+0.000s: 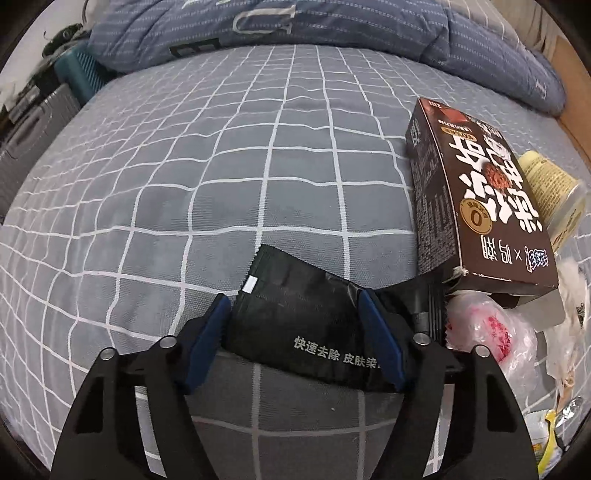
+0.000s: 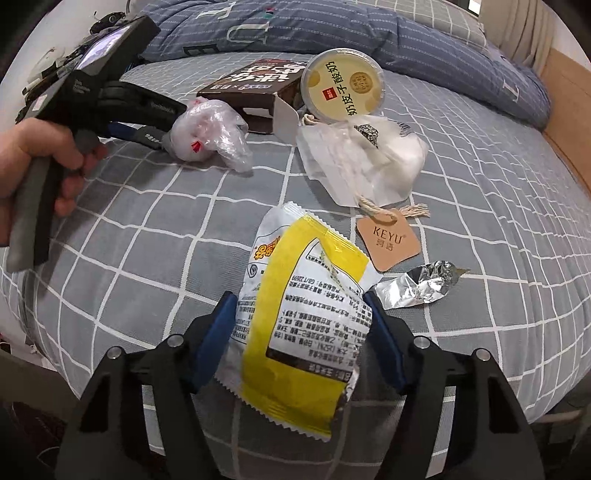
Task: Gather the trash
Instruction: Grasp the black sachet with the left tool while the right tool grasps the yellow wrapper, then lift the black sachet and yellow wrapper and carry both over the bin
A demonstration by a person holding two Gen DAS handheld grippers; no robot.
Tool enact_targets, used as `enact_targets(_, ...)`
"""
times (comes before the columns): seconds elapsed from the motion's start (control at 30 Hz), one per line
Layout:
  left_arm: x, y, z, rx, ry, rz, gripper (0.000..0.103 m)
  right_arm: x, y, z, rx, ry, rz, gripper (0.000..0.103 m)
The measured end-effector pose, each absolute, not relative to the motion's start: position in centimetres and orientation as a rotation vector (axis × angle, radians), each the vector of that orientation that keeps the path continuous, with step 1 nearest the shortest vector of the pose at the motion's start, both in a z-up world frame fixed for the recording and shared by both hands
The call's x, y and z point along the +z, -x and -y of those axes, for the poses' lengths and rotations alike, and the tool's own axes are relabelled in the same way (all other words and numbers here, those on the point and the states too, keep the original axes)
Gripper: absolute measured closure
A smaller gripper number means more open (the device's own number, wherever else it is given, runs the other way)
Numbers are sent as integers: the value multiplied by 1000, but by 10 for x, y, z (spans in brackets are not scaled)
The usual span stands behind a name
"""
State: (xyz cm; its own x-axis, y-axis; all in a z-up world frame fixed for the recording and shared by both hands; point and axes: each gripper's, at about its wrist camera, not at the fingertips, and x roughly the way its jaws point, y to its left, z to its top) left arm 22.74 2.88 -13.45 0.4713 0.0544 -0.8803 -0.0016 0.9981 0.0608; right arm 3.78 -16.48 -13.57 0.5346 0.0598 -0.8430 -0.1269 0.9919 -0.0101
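On the grey checked bed sheet [image 1: 221, 166] lies a black sachet [image 1: 303, 314] with white print. My left gripper [image 1: 295, 306] has it between its blue pads, which press on both of its edges so that it bows up. In the right wrist view, my right gripper [image 2: 301, 306] is shut on a yellow and white snack wrapper [image 2: 303, 295], whose sides touch both pads. That view also shows the left gripper [image 2: 159, 136] at the upper left, held by a hand [image 2: 33, 162].
A brown carton [image 2: 251, 88], a yellow yoghurt cup [image 2: 343, 85], a crumpled clear bag [image 2: 210, 129], white wrapping [image 2: 362, 162], a KEYU tag [image 2: 388, 240] and foil [image 2: 417, 284] lie on the bed. A blue duvet [image 1: 277, 29] lies at the far side.
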Motion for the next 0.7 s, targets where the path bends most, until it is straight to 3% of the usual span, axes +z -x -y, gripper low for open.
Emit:
enact_targets(0.07, -135, -227, -23, 25, -69, -1082, 49, -136, -38, 165, 113, 72, -1002, 38)
enact_targets(0.2, -135, -226, -17, 26, -81, -1082, 56, -136, -38, 165, 116, 71, -999, 42)
enact_targets(0.3, -133, -225, -19, 18, -62, -1072, 63, -135, -38, 162, 131, 77, -998, 55)
enact_targets(0.37, -131, -222, -21, 7, -49, -1062, 77, -135, -38, 159, 150, 82, -999, 66)
enact_targets(0.43, -128, -221, -22, -12, -42, -1053, 87, -136, -39, 158, 165, 85, -997, 70)
enact_targets(0.7, -114, -207, -27, -23, -16, -1039, 95, -132, -43, 168, 180, 35, -996, 83)
